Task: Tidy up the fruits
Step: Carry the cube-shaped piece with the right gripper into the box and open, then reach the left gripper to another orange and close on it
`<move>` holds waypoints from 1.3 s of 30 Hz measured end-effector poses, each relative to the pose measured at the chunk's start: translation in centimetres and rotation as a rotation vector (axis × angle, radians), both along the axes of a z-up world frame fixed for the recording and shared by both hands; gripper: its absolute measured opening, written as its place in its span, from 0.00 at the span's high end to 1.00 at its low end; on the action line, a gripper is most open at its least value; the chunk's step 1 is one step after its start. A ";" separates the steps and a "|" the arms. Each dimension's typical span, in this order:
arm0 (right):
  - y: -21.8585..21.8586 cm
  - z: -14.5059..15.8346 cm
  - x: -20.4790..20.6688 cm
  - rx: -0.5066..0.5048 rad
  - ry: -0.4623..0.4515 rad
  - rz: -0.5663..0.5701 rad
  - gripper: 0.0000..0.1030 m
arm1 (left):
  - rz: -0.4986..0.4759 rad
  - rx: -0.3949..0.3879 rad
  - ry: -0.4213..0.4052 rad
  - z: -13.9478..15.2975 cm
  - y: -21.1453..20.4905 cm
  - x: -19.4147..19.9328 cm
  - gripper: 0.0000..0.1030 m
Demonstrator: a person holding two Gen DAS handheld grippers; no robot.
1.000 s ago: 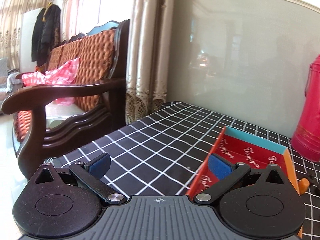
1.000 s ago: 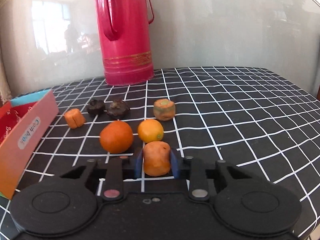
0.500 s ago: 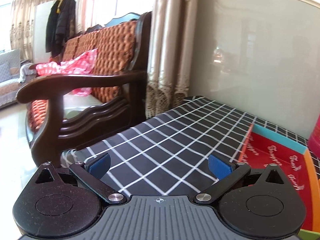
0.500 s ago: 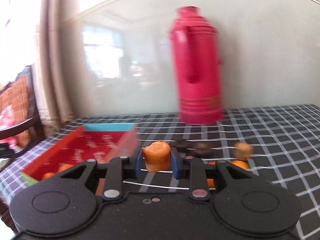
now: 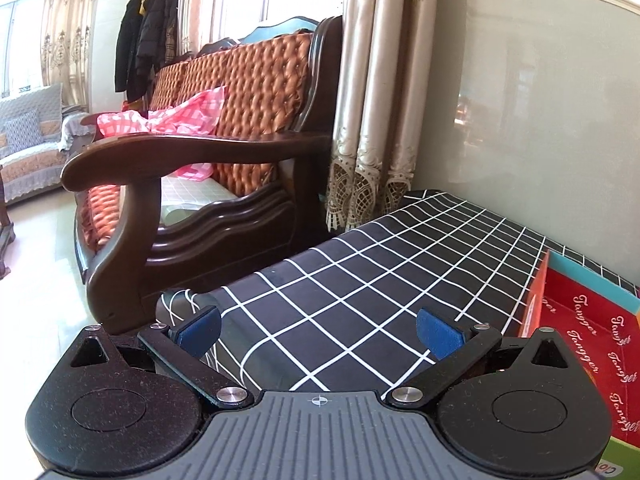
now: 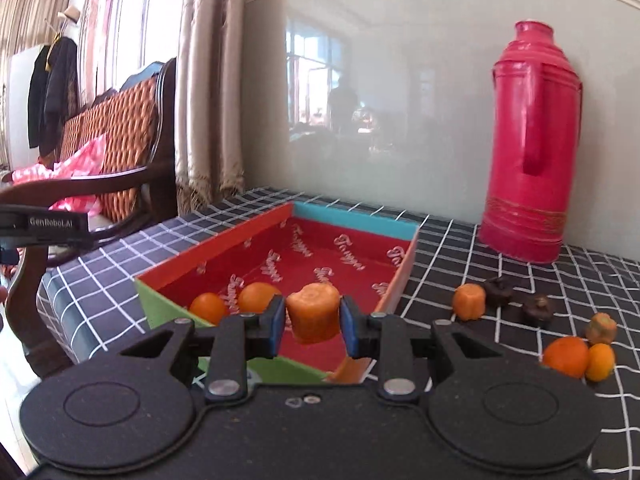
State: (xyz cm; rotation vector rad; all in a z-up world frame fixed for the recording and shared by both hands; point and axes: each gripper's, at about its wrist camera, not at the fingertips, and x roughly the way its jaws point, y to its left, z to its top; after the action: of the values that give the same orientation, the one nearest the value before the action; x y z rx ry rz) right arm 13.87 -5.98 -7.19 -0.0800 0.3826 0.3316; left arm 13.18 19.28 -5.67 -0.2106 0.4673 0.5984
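Observation:
My right gripper (image 6: 312,322) is shut on an orange carrot chunk (image 6: 313,312) and holds it above the near end of the red box (image 6: 320,256). Two oranges (image 6: 236,304) lie inside the box at its near left corner. On the checked cloth to the right lie another carrot chunk (image 6: 469,301), two dark fruits (image 6: 516,300), an orange (image 6: 565,356), a small yellow-orange fruit (image 6: 599,361) and a greenish-orange piece (image 6: 601,328). My left gripper (image 5: 318,328) is open with nothing between its fingers, over the cloth left of the red box (image 5: 580,340).
A tall red thermos (image 6: 528,152) stands against the wall right of the box. A dark wooden sofa (image 5: 192,184) sits just past the table's left edge (image 5: 192,300). The left gripper's body (image 6: 44,224) shows at the left border of the right wrist view.
My right gripper swung left with the carrot chunk, from the loose fruit to over the red box. The left gripper drifted left, so the box slid toward the right border of its view.

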 end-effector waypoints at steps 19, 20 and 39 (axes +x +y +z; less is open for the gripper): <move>-3.0 1.7 -1.2 0.103 -0.135 -0.144 0.16 | -0.025 0.018 -0.004 0.1 -1.2 0.4 0.00; -3.2 1.7 -1.2 0.100 -0.139 -0.163 0.09 | -0.031 0.020 -0.006 0.2 -1.5 0.5 0.00; -15.0 0.7 -2.3 0.111 -0.109 -0.793 0.06 | -0.386 0.196 -0.081 2.0 -15.3 1.9 0.00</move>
State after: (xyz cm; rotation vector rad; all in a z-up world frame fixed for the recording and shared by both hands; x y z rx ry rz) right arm 11.54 -21.00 -6.46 0.1617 0.2609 -0.4336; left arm 15.06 3.96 -3.62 0.0434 0.3556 0.2531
